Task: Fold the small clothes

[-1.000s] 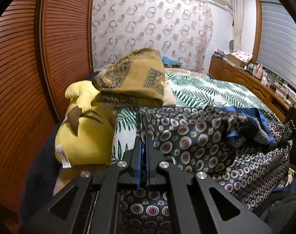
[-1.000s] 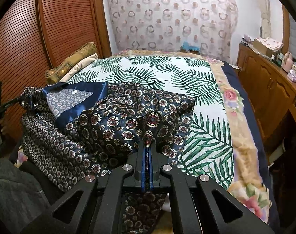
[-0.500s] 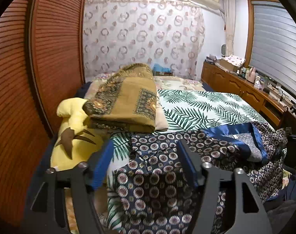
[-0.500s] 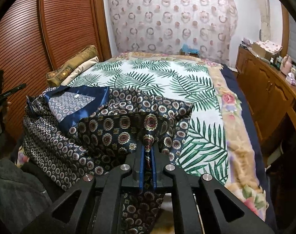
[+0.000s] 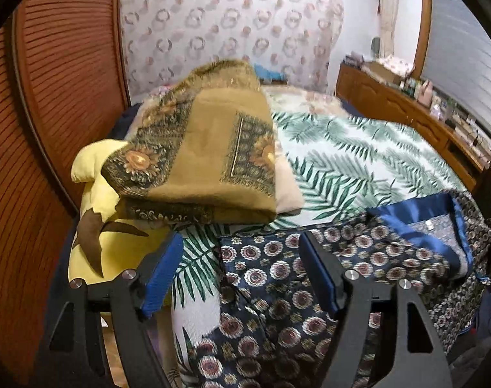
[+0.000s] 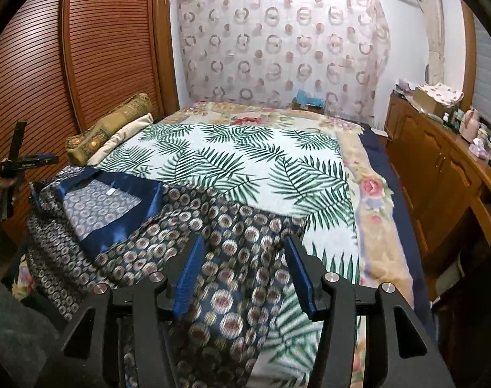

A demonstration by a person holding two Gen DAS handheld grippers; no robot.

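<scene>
Tongs (image 5: 242, 271) in your left hand stand wide apart, with nothing between the blue pads (image 5: 163, 268); the patterned garment (image 5: 310, 278) lies below them, filling the lower middle and right of the left wrist frame. Your right tongs (image 6: 242, 274) are also spread wide and hold nothing, with the same garment (image 6: 148, 236) under them at lower left of the right wrist frame. It lies rumpled on the near edge of the bed (image 6: 232, 161), its blue collar lining (image 6: 116, 194) turned up. A folded ochre blanket (image 5: 206, 142) sits in the upper middle of the left frame, resting on a yellow plush toy (image 5: 96, 213) at left.
</scene>
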